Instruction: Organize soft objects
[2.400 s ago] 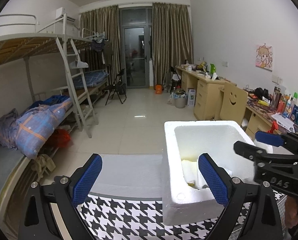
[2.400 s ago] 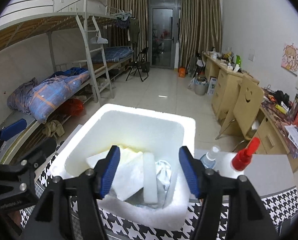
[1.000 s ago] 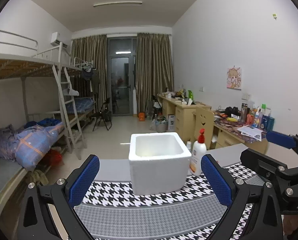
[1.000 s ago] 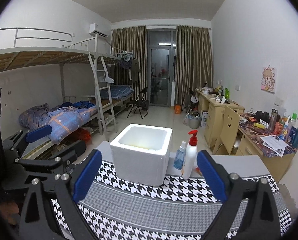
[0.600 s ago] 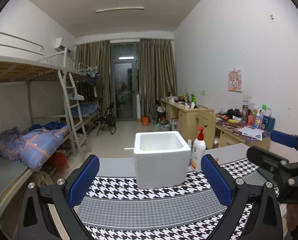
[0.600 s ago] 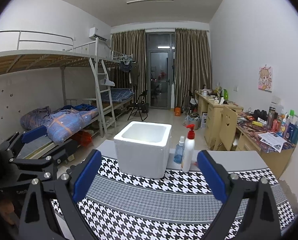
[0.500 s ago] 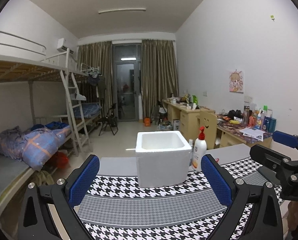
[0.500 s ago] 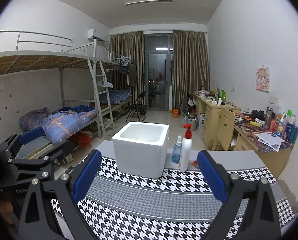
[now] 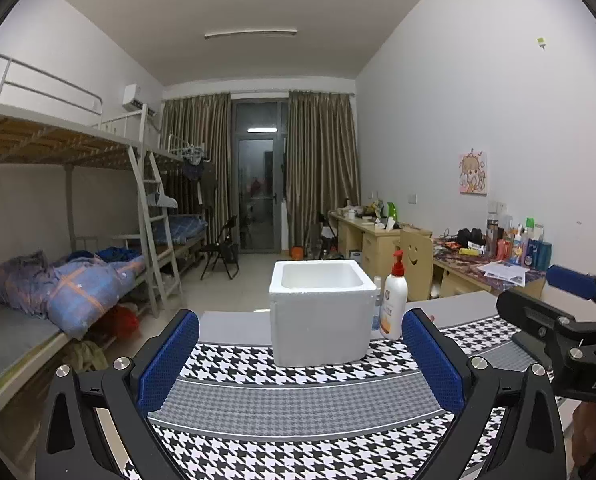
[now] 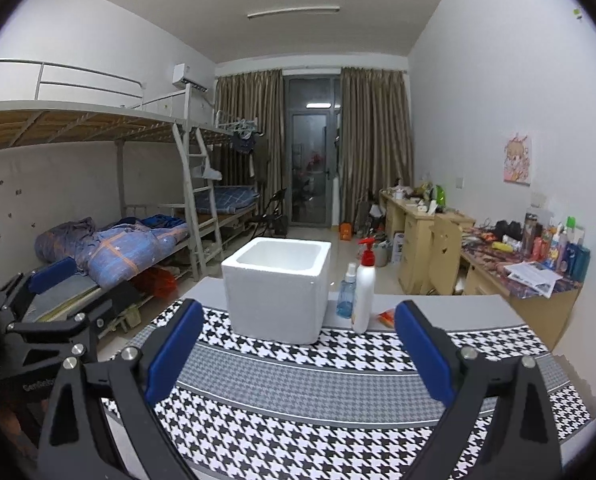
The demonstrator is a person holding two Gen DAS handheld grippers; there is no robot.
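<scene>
1. Both the left gripper (image 9: pixel 299 358) and right gripper (image 10: pixel 294 350) hang spread wide, empty, over the near houndstooth mat (image 9: pixel 298 400).
2. The foam box (image 9: pixel 319 312) stands at the mat's far edge, bottles (image 10: pixel 363 292) just right of it.

Both wrist views look level across the houndstooth table (image 9: pixel 298 396), sharing the mid-frame foam box (image 9: pixel 319 312) (image 10: pixel 276 290).
</scene>
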